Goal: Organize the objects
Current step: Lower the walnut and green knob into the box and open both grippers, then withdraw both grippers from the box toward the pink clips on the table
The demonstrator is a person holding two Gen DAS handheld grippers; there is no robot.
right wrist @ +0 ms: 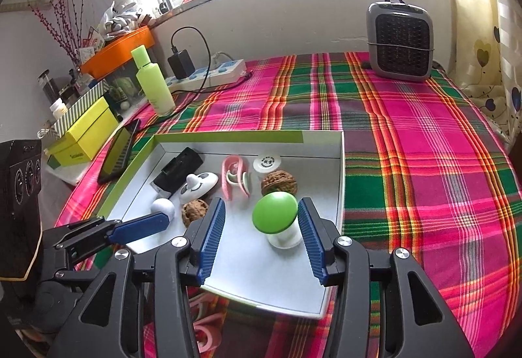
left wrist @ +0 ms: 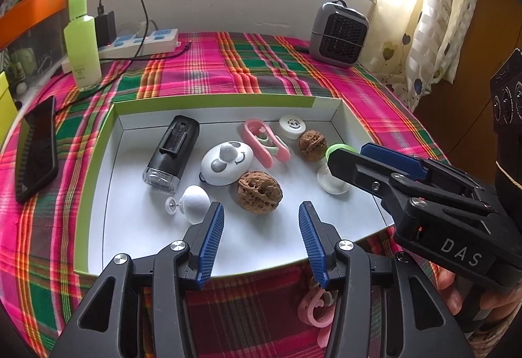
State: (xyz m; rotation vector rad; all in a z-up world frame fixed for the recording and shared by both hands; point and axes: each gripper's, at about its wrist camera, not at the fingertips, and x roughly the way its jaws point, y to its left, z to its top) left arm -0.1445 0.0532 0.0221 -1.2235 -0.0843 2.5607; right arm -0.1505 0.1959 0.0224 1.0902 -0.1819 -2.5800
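The right tongs [right wrist: 261, 237] stood wide open over the near right corner of the shallow white tray [right wrist: 339, 181], straddling a small green-capped stamp-like toy [right wrist: 275, 217] that sat upright between their blue pads [right wrist: 212, 237], closer to the right pad and, as far as I could tell, touching neither. It looked light and rigid, a smooth domed cap on a narrower white base, so I judged it top-heavy and apt to tip or slide; the surer hold would be low, across the white base under the cap's rim, not on the slick dome. The left tongs [left wrist: 261, 237] were equally wide open and empty, poised at the tray's near edge, with the larger walnut [left wrist: 259, 191] just ahead between their tips and a white push-pin-like ball [left wrist: 194, 203] just beyond the left pad. Farther ahead lay a white smiley-faced gadget [left wrist: 226, 163], a black pocket microscope [left wrist: 173, 150], a pink clip [left wrist: 266, 142], a white screw cap [left wrist: 292, 126] and a second walnut [left wrist: 312, 144]. A pink curled piece [left wrist: 314, 312] lay on the plaid cloth [left wrist: 228, 64] beneath the left tongs, outside the tray.
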